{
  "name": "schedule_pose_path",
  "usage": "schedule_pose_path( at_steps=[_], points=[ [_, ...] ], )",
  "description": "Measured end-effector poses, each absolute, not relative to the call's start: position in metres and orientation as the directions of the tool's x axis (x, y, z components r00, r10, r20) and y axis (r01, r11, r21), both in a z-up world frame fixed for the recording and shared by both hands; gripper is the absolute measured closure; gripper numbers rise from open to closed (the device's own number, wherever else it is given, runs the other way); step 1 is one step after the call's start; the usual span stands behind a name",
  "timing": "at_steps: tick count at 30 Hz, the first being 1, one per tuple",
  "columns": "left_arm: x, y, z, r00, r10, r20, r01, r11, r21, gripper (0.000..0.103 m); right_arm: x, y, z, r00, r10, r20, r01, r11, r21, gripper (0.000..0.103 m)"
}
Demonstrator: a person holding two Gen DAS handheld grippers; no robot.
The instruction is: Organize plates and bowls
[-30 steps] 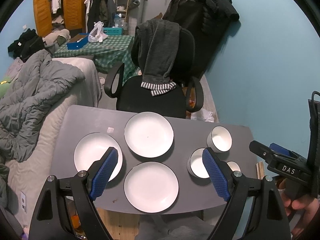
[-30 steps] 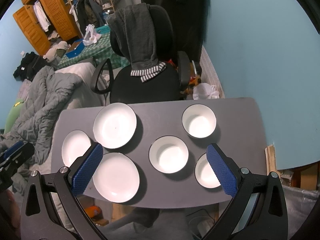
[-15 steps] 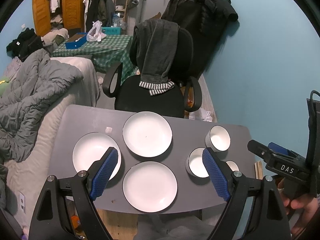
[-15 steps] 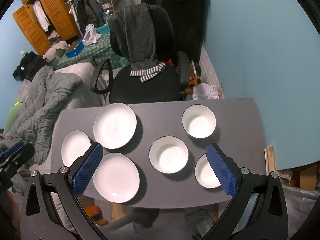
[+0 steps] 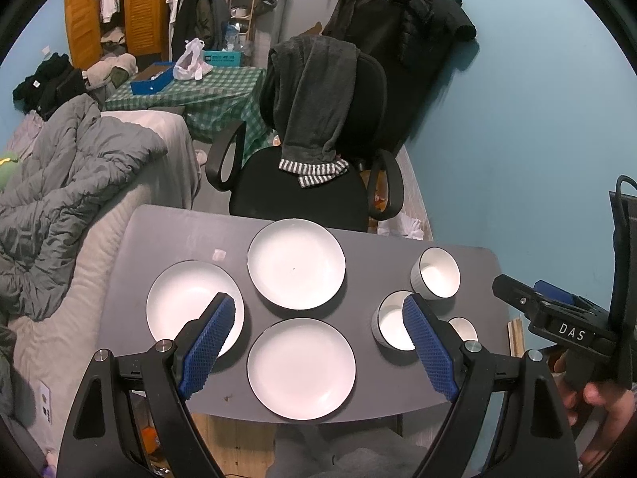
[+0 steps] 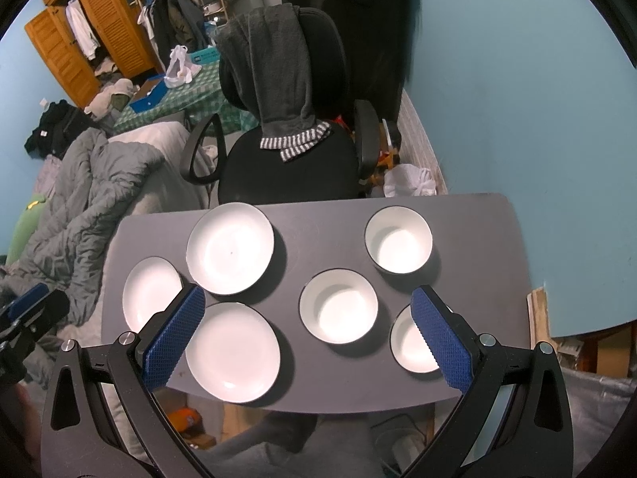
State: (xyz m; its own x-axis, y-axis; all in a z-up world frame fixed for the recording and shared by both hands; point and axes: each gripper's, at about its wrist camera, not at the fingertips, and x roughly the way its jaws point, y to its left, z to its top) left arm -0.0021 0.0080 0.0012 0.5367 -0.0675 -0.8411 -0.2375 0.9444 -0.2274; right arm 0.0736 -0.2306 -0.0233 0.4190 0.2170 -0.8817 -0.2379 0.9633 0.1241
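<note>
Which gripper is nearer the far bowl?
Right. The right gripper hovers over the bowl side, the far bowl ahead; the left gripper hovers over the plates.

Beyond the tongs stood a dark grey bench (image 5: pixel 167 235), and behind it a black swivel office chair (image 5: pixel 294 195) draped with a grey garment. A rumpled grey duvet (image 5: pixel 59 183) lay left; pale blue walls (image 5: pixel 517 127) rose right; an orange louvred wardrobe (image 6: pixel 83 36) stood far left.
</note>
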Motion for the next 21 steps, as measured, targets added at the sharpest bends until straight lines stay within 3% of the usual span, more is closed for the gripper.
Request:
schedule_pose_path(
  at_steps=[21],
  points=[
    [-0.002, 0.018, -0.018, 0.506, -0.061, -0.86, -0.277, 0.933, -0.229, 0.015, 0.079, -0.218, -0.031, 0.385, 0.225, -0.895, -0.285, 0.952, 0.117, 0.001]
  ],
)
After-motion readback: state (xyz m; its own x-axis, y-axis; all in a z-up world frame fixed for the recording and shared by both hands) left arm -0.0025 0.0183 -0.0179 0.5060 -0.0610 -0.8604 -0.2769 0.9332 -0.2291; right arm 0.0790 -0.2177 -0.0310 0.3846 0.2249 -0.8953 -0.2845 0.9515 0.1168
